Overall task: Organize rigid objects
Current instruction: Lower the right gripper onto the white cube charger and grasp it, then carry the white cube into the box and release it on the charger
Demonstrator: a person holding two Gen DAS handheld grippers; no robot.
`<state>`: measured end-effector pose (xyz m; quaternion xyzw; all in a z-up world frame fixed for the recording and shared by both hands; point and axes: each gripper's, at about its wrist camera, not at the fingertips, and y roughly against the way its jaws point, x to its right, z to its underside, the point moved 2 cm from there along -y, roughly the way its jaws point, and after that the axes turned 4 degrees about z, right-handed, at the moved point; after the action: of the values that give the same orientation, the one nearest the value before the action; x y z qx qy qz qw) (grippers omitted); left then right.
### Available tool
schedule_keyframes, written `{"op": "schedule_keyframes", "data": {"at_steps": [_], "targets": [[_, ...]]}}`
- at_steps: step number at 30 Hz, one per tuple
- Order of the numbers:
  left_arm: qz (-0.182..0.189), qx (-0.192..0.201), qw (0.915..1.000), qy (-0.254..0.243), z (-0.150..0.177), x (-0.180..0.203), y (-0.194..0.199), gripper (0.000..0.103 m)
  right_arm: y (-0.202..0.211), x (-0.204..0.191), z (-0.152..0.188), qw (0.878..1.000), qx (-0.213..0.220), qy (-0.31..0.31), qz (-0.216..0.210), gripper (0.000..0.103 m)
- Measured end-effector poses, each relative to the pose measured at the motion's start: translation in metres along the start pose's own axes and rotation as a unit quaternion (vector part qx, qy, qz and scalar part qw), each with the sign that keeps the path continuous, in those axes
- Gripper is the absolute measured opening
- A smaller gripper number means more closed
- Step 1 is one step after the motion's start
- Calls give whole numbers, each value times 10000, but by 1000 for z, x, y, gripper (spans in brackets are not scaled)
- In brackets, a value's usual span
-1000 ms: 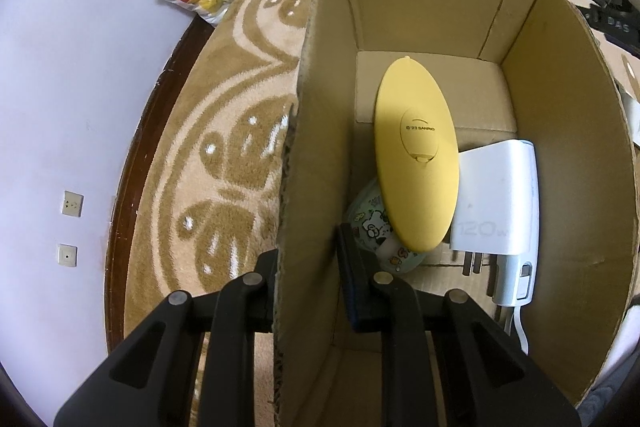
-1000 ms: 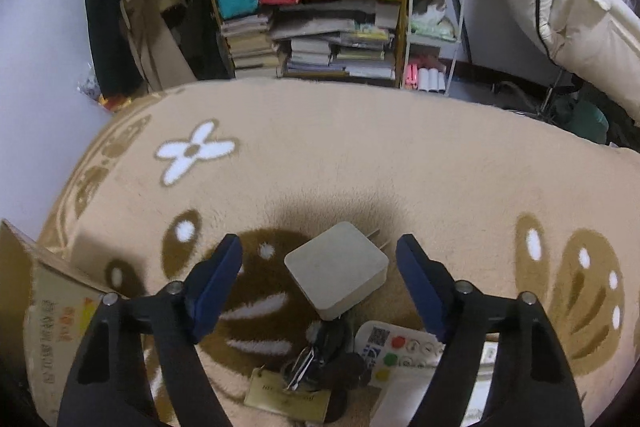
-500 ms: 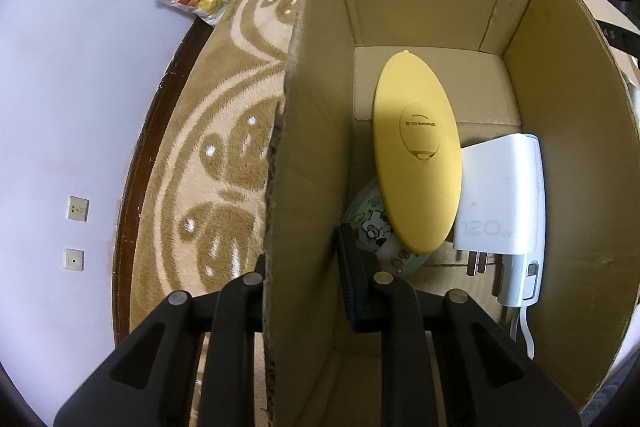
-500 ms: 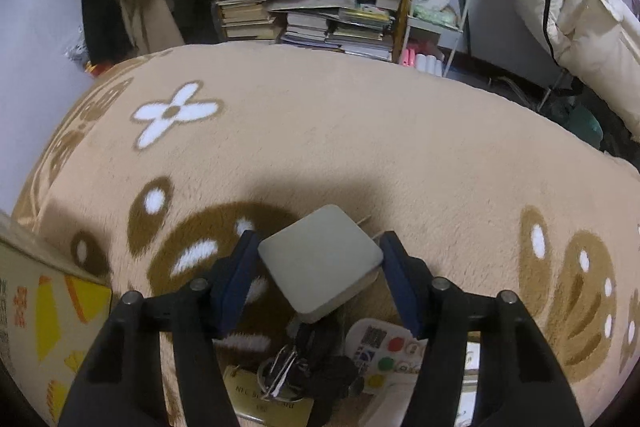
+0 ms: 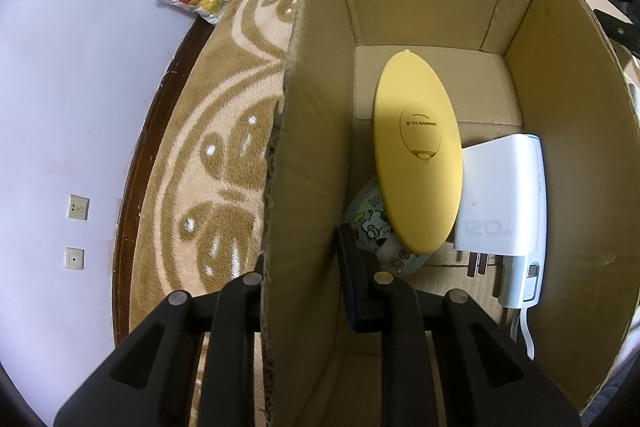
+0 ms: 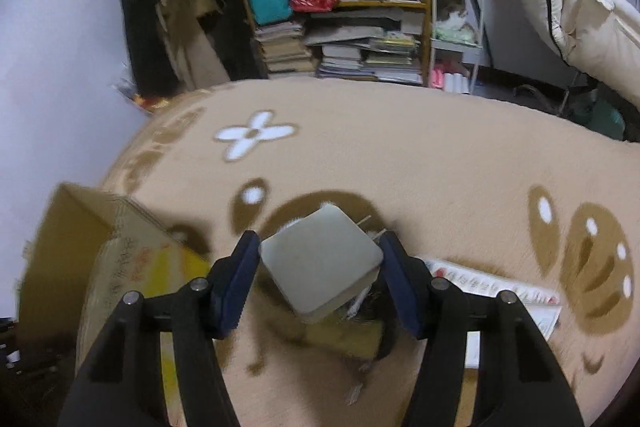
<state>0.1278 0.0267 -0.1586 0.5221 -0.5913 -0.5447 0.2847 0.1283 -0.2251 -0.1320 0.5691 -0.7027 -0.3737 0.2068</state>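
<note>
Item one: cardboard box (image 5: 568,131), open-topped, standing on a beige carpet (image 5: 224,131) with brown looping patterns. The left gripper (image 5: 304,267) has its jaws clenched on the box's near left wall, one finger outside, the other inside.

Contents of box, seen from above:
- Yellow oval case (image 5: 418,155), smooth, with a small printed mark on its panel, lying lengthwise along the middle of the box floor.
- Small rounded pouch with cartoon print (image 5: 370,227), partly under the near end of the yellow case and just beside the inner finger.
- White charger marked 120W (image 5: 502,195), lying to the right of the yellow case and touching it, prongs toward the camera, a white cable running from its near end.

Item two: pale square adapter (image 6: 320,259), flat, with rounded corners, tilted. It sits between the jaws of the right gripper (image 6: 318,267), which have just been closing and now grasp it by two opposite edges; it is raised off the carpet. Thin metal prongs show at its far corner.

On the carpet below the adapter: a dark jumble, blurred, and a white printed card (image 6: 496,291) to the right. The box's outer side shows at lower left of that view.

Background: a wooden bookshelf (image 6: 352,7) with stacked books, a teal bag, a red bag.
</note>
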Motion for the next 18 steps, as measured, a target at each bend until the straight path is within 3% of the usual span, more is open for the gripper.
{"op": "schedule_keyframes", "data": {"at_steps": [18], "targets": [[-23, -4, 10000, -1, 2, 3, 3, 20, 93, -88, 14, 9905, 788, 638, -930, 65]]}}
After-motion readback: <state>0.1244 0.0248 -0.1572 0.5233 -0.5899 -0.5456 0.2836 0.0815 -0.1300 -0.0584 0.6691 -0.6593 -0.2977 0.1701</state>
